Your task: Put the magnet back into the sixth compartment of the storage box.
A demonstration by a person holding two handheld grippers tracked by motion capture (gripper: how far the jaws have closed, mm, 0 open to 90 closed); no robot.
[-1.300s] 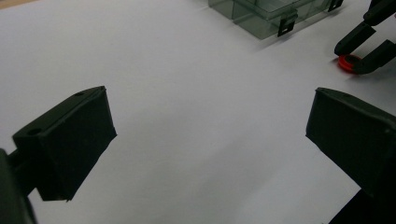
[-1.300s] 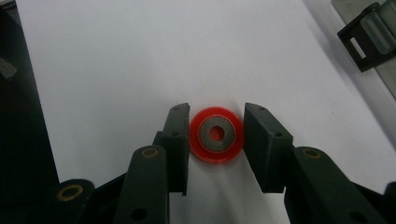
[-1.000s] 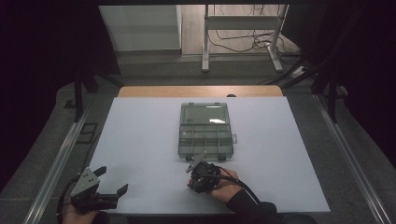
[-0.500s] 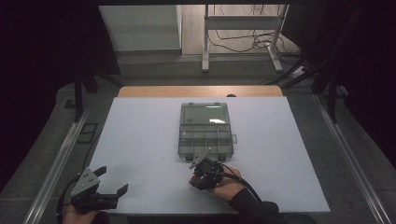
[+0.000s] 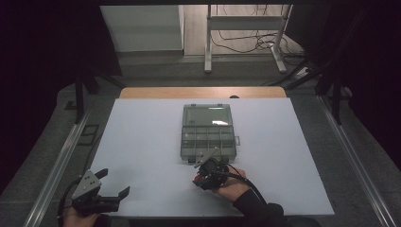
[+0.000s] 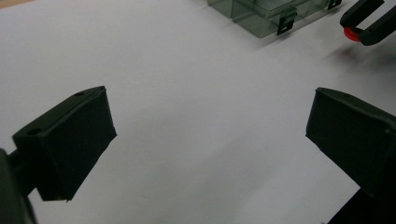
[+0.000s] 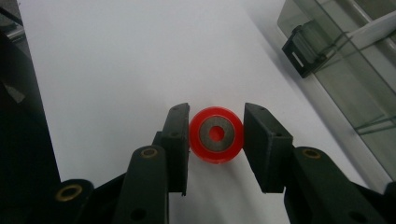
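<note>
A small red wheel point(image 7: 216, 135) with a grey metal ring in its face sits between the two black pads of my right gripper point(image 7: 216, 140), which is shut on it. That gripper point(image 5: 204, 176) hovers low over the white tabletop, just in front of the near edge of a clear compartment box point(image 5: 208, 130). In the left gripper view the red wheel point(image 6: 349, 33) shows far off, pinched in the right gripper point(image 6: 369, 21). My left gripper point(image 5: 113, 183) stands open at the table's near left corner, nothing between its jaws point(image 6: 210, 140).
The box's lid point(image 5: 208, 115) lies open toward the far side, and its black latch point(image 7: 303, 53) is close to the right gripper. The white table sheet point(image 5: 142, 142) stretches bare to the left. Metal rails point(image 5: 56, 165) run along both sides.
</note>
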